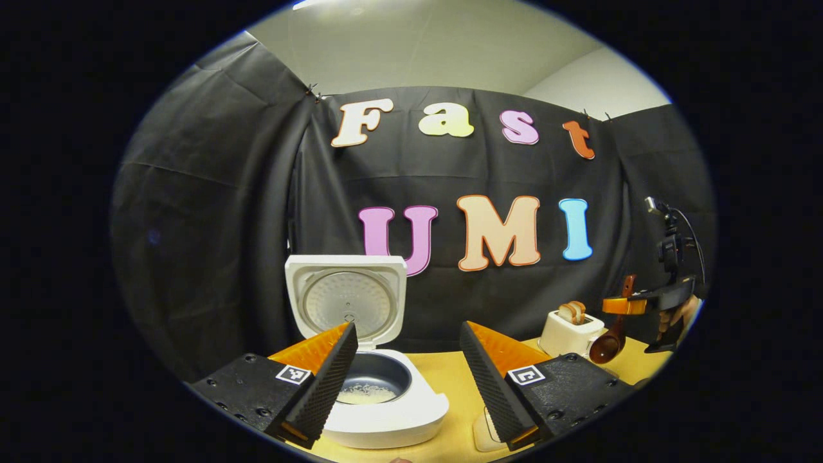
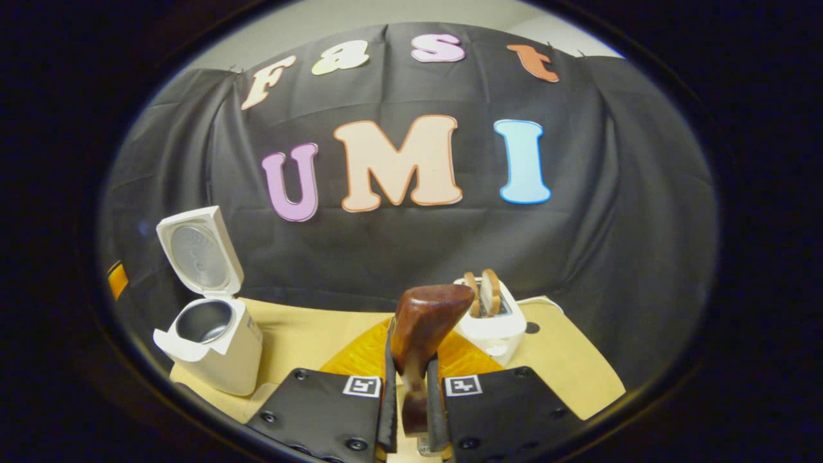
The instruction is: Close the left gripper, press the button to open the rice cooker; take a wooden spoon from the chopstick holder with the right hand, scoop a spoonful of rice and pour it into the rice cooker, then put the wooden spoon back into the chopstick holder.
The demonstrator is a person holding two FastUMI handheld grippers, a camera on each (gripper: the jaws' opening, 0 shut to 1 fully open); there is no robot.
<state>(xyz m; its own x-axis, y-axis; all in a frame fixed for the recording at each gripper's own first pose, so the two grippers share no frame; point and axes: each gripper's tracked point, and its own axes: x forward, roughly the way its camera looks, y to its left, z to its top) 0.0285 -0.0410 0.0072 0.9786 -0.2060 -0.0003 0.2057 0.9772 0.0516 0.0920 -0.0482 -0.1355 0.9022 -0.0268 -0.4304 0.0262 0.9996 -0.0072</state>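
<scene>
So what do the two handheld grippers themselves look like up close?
The left gripper and the right gripper each have black, bolted finger blocks carrying a small square black-and-white marker. The left gripper's wedge-shaped fingers have ribbed inner faces. Seen from afar, the right gripper is a black rig with a cable on top.

the fingers (image 2: 388, 386) hide the wooden spoon (image 2: 421, 334) handle's lower part.

Left claw (image 1: 408, 379) parted, right claw (image 2: 411, 399) clamped
</scene>
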